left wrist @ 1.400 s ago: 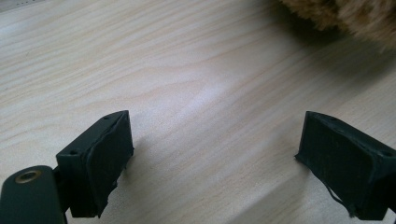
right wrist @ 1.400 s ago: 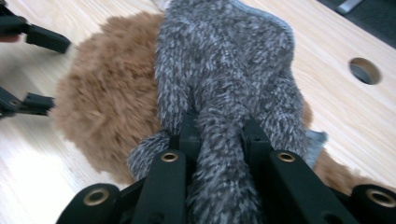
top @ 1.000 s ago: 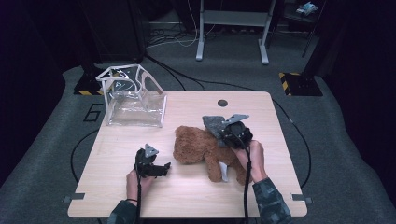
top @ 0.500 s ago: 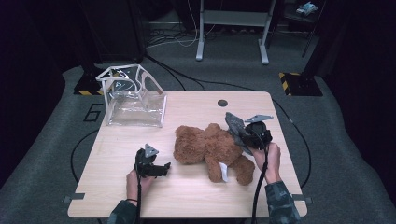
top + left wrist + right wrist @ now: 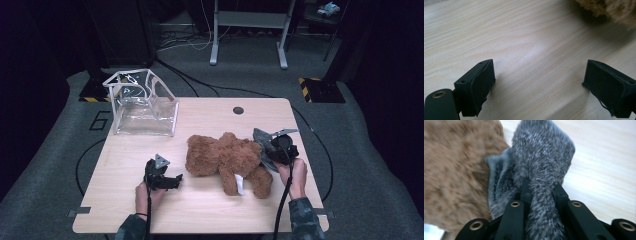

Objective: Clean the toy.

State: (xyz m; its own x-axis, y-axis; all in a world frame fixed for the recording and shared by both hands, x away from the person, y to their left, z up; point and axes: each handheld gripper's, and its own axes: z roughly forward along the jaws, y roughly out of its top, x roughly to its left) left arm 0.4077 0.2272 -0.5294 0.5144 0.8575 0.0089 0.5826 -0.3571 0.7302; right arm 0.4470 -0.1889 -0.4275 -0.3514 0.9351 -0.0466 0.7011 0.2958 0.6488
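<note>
wooden table (image 5: pixel 210 210) edge lies near right hand-held gripper (image 5: pixel 267 150) pinching grey fur (image 5: pixel 541 165).

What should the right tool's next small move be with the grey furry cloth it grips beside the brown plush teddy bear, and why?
Probably keep drawing the grey furry cloth sideways, away from the brown plush teddy bear. The right tool is shut on a bunched fold of it, while part of the cloth lies against the bear's fur. The left tool rests open on the wooden table, free to steady the bear.

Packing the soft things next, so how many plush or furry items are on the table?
2: a brown teddy bear lying mid-table, and a grey furry piece at its right side, clamped in the right gripper.
</note>
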